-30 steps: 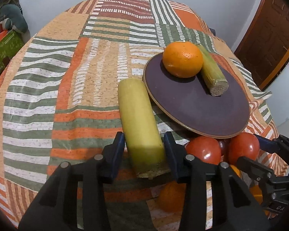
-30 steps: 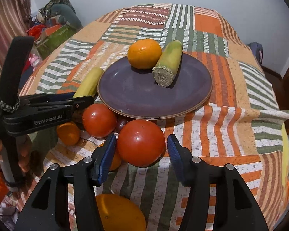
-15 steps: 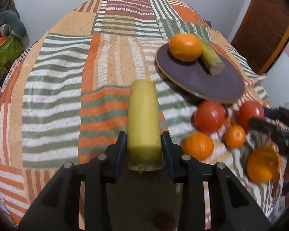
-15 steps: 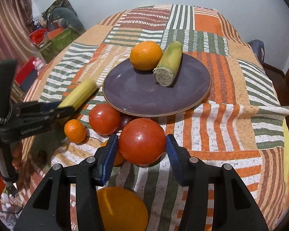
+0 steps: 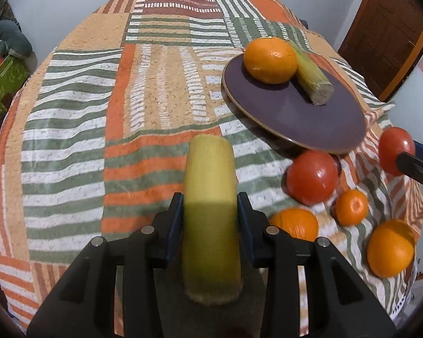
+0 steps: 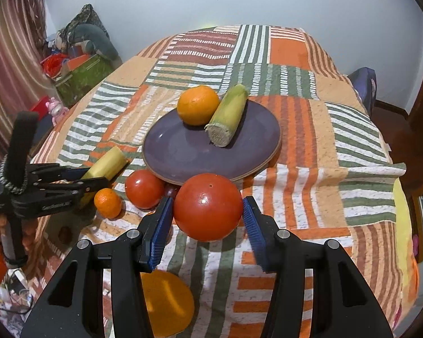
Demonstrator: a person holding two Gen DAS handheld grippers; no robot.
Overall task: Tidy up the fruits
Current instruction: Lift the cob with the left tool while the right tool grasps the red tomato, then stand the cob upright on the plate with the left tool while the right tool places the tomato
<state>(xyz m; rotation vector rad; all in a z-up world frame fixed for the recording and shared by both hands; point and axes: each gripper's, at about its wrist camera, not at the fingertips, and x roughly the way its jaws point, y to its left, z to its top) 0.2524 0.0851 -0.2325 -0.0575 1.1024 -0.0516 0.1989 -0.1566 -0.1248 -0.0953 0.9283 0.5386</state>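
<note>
Beside the round purple plate [image 6: 183,152], my left tool [image 5: 210,211] has just clamped the yellow-green cut stalk [image 5: 210,197], my right tool [image 6: 207,211] the big red tomato [image 6: 208,207]; both now lifted, ready for plating.

Blurred: near end of yellow stalk [image 5: 210,225] between blue pads. Half hidden behind gripper frame: large orange [image 6: 166,301]. Mostly hidden behind tomatoes: small dark fruit [image 6: 170,190].

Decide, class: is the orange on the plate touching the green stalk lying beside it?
Touching. The right wrist view shows the orange pressed against the green stalk on the plate, with no gap.
</note>
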